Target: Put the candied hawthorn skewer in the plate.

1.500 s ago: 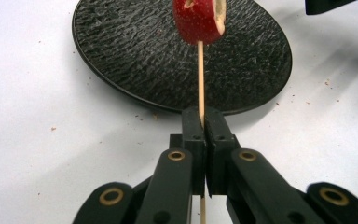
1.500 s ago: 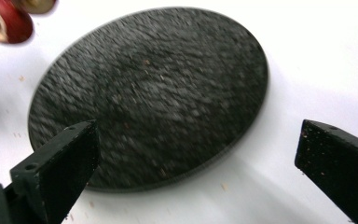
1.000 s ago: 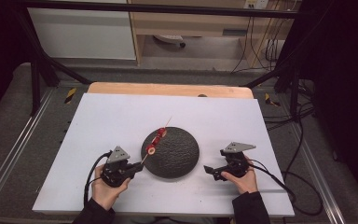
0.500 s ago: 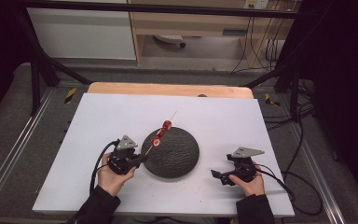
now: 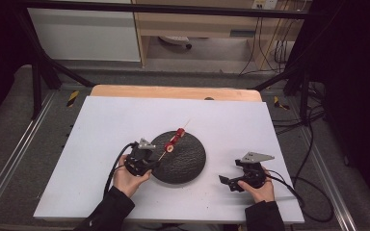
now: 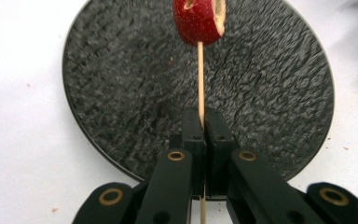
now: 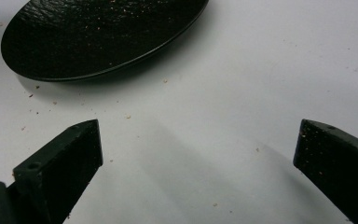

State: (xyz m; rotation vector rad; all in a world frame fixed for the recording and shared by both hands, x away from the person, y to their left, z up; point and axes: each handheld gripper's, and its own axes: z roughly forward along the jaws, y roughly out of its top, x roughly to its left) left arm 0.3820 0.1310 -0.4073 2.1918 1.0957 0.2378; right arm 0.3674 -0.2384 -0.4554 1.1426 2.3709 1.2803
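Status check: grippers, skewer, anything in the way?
Left gripper shut on skewer, red pieces over black plate. Right gripper open, empty, on table beside plate. Nothing in the way.

No writing, label, brand mark or number can be read anywhere in these pictures. The nearest thing to a sign is the yellow-and-black hazard striping on two small tabs point(image 5: 72, 97) lying on the grey floor at either end of the table's far edge, and it carries no letters.
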